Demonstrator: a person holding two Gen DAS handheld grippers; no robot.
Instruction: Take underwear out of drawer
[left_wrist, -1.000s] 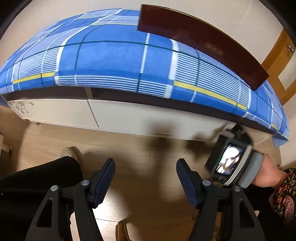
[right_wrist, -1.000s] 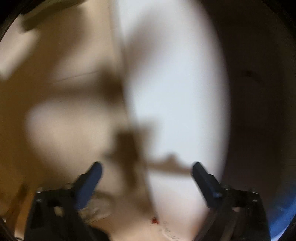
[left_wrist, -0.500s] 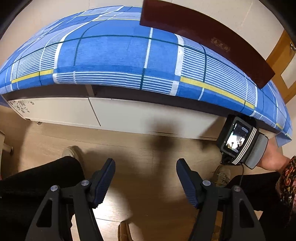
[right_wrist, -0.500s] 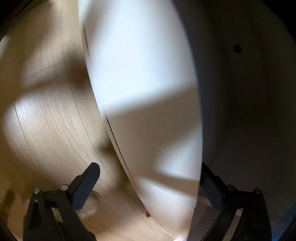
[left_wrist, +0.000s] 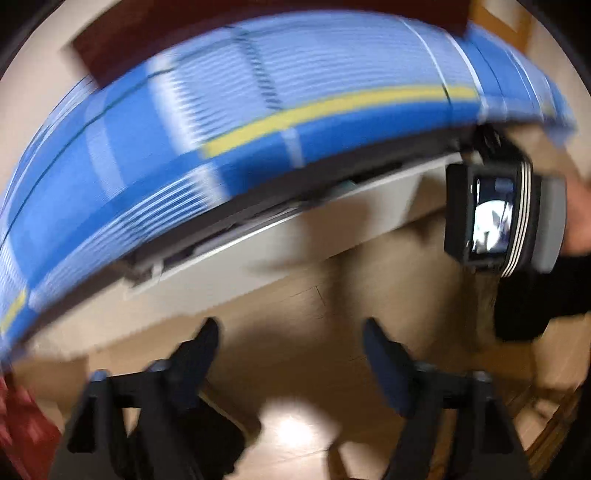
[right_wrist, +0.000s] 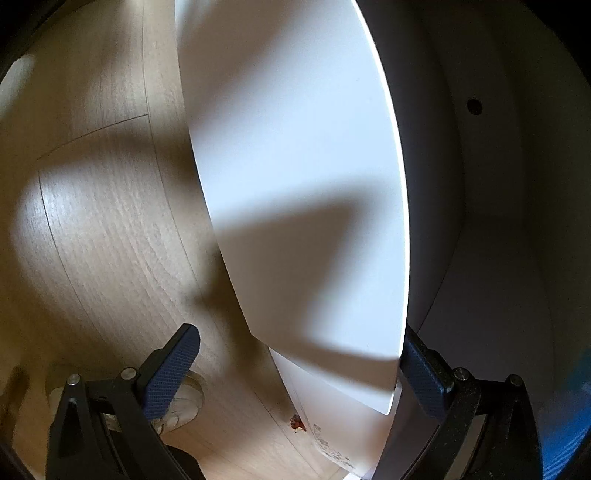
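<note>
Drawer front is standing between our right gripper fingers, jaws wide and unclamped; we are spreading the left gripper empty above the floor.

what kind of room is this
Most likely a bedroom: a bed under a blue checked bedspread, a dark wooden headboard at the wall, white under-bed drawers, one drawer front pulled out, and a light wood-look floor.

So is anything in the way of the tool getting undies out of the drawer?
Yes. The white drawer front is in the way, with the open right tool straddling its edge. The drawer seems only slightly out from under the bed. No underwear shows.
</note>
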